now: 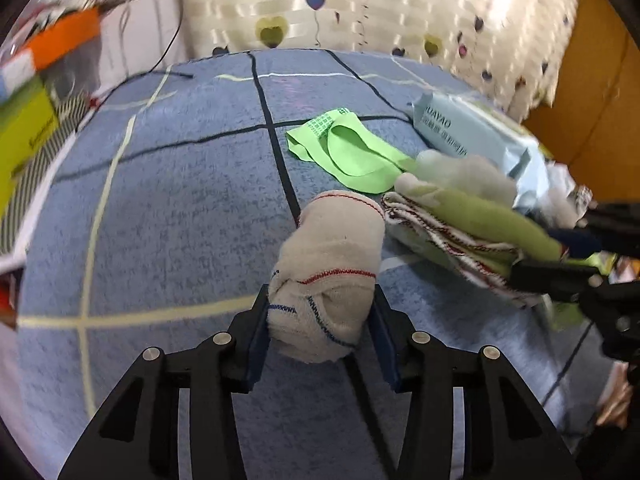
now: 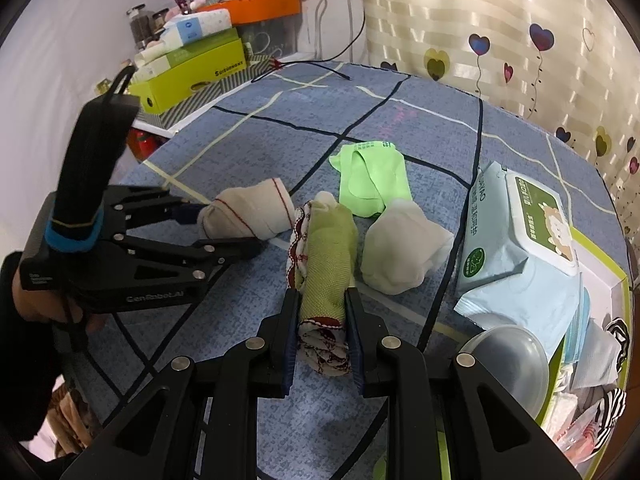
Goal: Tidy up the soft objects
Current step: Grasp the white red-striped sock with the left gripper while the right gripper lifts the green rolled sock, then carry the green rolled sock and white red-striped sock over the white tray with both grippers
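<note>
Blue checked cloth covers the table. Wet-wipes pack lies at its right edge, near a heart-patterned curtain. Green box at far left.

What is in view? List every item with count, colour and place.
rolled sock: 1, white with red and blue stitching, cover's centre
rolled cloth: 1, green with red-and-white trim, right of that sock
bundled sock: 1, white, right of the cloth
no-show socks: apparently 2, bright green, flat behind the rolls
wet-wipes pack: 1, pale blue, far right
plastic bowl: 1, clear, below the pack
checked cover: 1, blue, under everything
long box: 1, yellow-green, back left
left gripper: black, pads against the rolled sock
right gripper: black, clamped on the rolled cloth
hand: 1, holding the left gripper
</note>
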{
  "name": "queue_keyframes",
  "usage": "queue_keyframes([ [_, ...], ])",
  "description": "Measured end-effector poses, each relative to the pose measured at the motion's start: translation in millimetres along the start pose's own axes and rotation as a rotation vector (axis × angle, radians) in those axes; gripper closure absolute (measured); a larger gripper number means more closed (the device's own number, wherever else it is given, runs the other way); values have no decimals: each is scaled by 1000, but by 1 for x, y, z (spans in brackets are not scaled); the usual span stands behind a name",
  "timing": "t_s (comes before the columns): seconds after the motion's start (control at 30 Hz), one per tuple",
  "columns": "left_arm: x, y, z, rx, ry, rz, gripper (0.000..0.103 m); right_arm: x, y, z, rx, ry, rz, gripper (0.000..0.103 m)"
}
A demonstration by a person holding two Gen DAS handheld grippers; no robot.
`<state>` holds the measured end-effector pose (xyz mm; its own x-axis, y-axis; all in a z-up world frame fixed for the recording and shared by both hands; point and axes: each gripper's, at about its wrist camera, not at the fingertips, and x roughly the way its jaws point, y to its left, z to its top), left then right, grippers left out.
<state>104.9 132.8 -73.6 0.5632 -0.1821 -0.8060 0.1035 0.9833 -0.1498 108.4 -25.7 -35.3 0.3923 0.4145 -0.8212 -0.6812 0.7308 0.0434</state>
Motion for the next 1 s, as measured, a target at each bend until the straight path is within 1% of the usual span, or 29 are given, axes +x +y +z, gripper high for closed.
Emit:
queue_keyframes([
  [0.07, -3, -1, -4, -40, -4, -4, 57, -1, -1, -2, 5, -4, 2, 83],
  [0.13, -9, -2, -9, -77, -15, -24, 58, -5, -2, -3, 10, -17, 8, 83],
  [0.3, -32, -13, -17, -129, -64, -62, 57, -19, -1, -4, 13, -62, 21, 83],
  [0.47, -51, -16, -19, -191, -110, -74, 57, -34, 1, -6, 14, -107, 26, 84],
  [0.63, -66, -22, -20, -211, -139, -65, 57, -57, 1, -11, 16, -164, 24, 84],
  [0.73, -75, -32, -18, -206, -159, -60, 57, -74, 0, -13, 17, -200, 17, 84],
  [1.0, -89, -62, -7, -179, -200, -83, 57, -110, -12, -29, 41, -263, -12, 84],
])
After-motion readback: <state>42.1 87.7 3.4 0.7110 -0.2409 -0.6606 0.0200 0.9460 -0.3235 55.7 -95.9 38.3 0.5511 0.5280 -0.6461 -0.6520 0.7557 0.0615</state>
